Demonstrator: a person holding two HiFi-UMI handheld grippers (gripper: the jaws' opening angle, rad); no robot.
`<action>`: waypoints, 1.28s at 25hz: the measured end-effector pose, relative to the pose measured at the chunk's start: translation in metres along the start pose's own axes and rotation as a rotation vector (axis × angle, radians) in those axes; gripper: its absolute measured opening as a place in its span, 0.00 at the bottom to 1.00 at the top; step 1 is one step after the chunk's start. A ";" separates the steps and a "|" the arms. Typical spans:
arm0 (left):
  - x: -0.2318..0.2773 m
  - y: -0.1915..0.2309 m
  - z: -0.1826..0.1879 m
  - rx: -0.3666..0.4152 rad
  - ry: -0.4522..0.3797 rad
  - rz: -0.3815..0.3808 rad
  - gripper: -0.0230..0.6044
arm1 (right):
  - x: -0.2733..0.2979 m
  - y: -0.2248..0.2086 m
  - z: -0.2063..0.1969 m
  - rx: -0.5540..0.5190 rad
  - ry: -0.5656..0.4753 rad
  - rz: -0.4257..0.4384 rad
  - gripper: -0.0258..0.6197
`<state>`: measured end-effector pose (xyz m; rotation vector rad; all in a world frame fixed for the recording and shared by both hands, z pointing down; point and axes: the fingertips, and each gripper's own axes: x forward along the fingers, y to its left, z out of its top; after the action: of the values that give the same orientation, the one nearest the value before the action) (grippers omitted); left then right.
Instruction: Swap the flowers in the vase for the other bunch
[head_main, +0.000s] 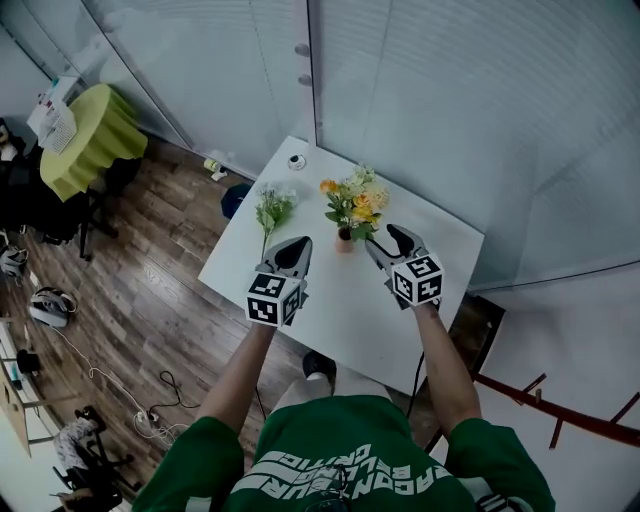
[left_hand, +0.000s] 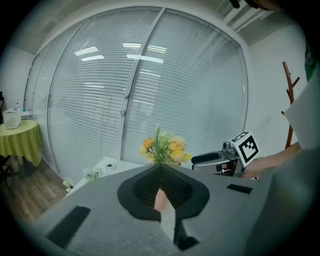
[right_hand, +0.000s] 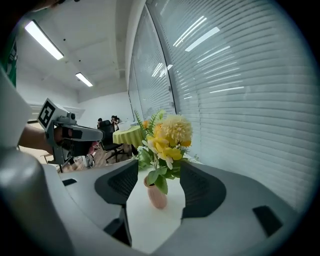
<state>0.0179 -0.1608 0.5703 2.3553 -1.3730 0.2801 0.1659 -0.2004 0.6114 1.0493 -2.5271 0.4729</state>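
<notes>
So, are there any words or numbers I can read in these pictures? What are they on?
Green shirt: white letters, upside down and partly cut off; not readable.
Papers on the yellow-green table: print too small to read.
Cubes on the left gripper and right gripper: black-and-white square patterns only, no words.

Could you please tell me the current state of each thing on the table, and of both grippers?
Vase: upright on the white table, holding flowers.
Yellow and orange flowers: standing in the vase.
White bunch: lying flat on the table, left of the vase, not held.
Left gripper: fingers together, nothing between them.
Right gripper: fingers apart, close to the vase, gripping nothing.
</notes>
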 end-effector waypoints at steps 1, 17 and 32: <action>0.005 0.003 -0.002 0.002 0.005 0.001 0.04 | 0.008 -0.003 -0.003 -0.003 0.007 0.004 0.43; 0.105 0.011 -0.060 0.043 0.174 -0.043 0.04 | 0.087 -0.012 -0.034 0.044 0.065 0.139 0.48; 0.130 0.000 -0.082 0.073 0.252 -0.099 0.04 | 0.103 0.005 -0.045 -0.063 0.068 0.299 0.45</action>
<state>0.0845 -0.2279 0.6916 2.3426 -1.1422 0.5843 0.1033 -0.2395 0.6966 0.6235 -2.6290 0.4958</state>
